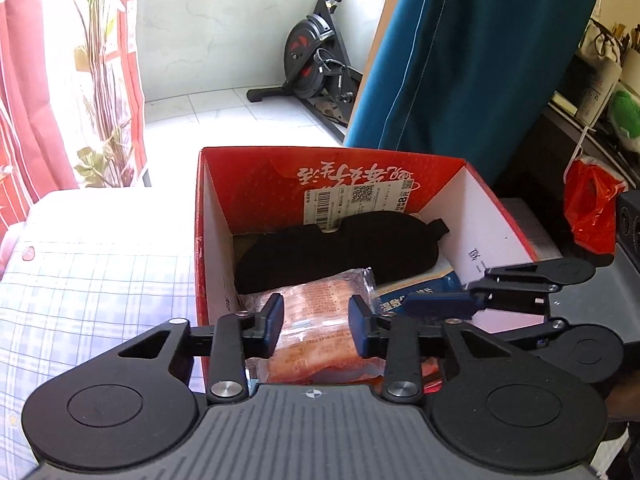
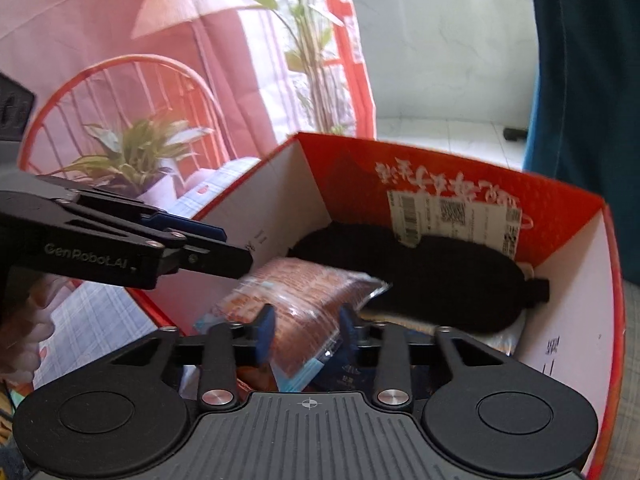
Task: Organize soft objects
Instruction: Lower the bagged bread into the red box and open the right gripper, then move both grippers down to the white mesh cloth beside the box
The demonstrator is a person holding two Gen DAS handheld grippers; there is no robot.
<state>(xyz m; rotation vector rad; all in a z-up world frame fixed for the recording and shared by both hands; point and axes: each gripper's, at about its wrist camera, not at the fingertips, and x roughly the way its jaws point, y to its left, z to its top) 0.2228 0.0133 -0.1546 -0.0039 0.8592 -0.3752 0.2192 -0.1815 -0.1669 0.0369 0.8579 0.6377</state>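
With the orange snack packet [image 1: 320,320] lying inside the red cardboard box [image 1: 256,192] and pinched by both the left gripper [image 1: 316,322] and right gripper [image 2: 306,330], its wrapper could be torn if opposite pulls are applied.

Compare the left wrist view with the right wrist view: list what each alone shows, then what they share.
Only the left wrist view: an exercise bike and a red plastic bag. Only the right wrist view: a potted plant before a red wire chair. Both: the red box holding a black eye mask and an orange snack packet.
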